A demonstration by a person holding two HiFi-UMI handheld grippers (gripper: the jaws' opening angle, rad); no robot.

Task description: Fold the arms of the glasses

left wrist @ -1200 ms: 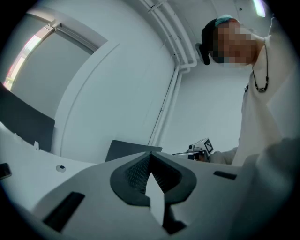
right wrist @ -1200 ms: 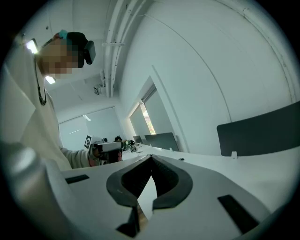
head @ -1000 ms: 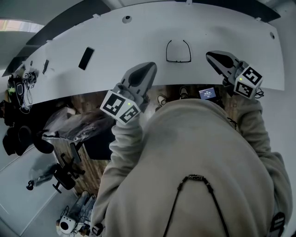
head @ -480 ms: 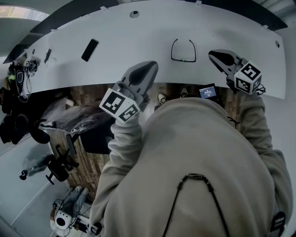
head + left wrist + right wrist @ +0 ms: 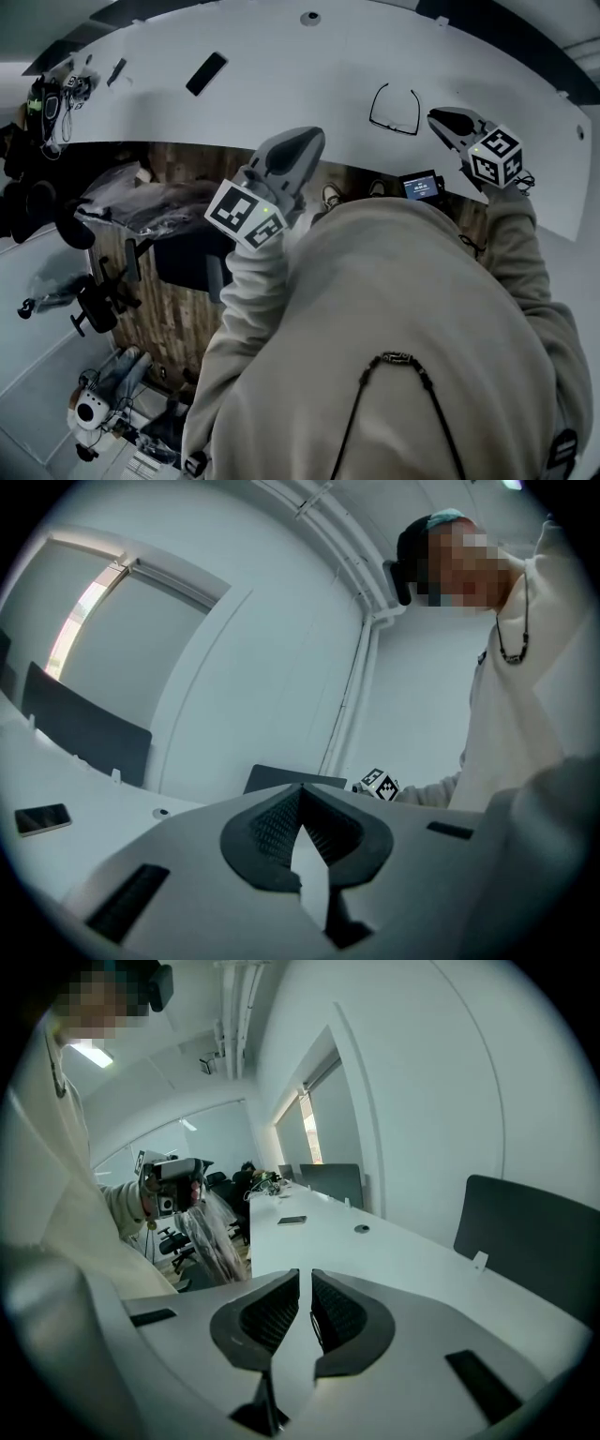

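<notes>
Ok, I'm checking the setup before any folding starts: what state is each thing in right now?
glasses: arms unfolded, lying on the table, untouched.
phone: lying flat on the table.
left hand-held gripper: shut, empty.
right hand-held gripper: shut, empty.

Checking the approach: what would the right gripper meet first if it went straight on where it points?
Probably the table just short of the glasses, or their nearest arm; depth is unclear.

Glasses (image 5: pixel 394 128) (arms unfolded) lie on the white table (image 5: pixel 281 84), near the right gripper (image 5: pixel 434 116).
</notes>
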